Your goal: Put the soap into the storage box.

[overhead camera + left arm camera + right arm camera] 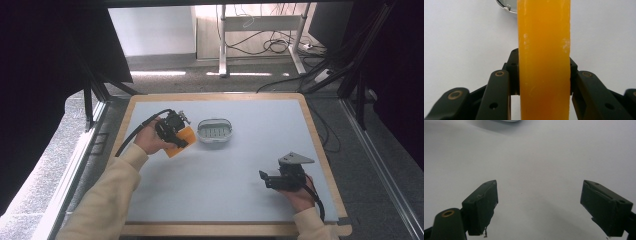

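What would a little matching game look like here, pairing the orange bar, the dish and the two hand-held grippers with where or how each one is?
Things:
1. orange bar
2. soap dish
3. left gripper
4. right gripper

States:
A. jaws apart, nothing between them
B. stands on the table, to the right of the bar
C. clamped between two black jaws
D. shut on the bar

Pairs: 1-C, 2-B, 3-D, 4-A

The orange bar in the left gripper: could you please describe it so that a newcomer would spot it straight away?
Start at the grey mat on the wooden table and look to its far left part, just left of the oval white dish. There the left gripper is clamped on the orange bar, a flat translucent slab. It is the one brightly coloured thing on the mat.
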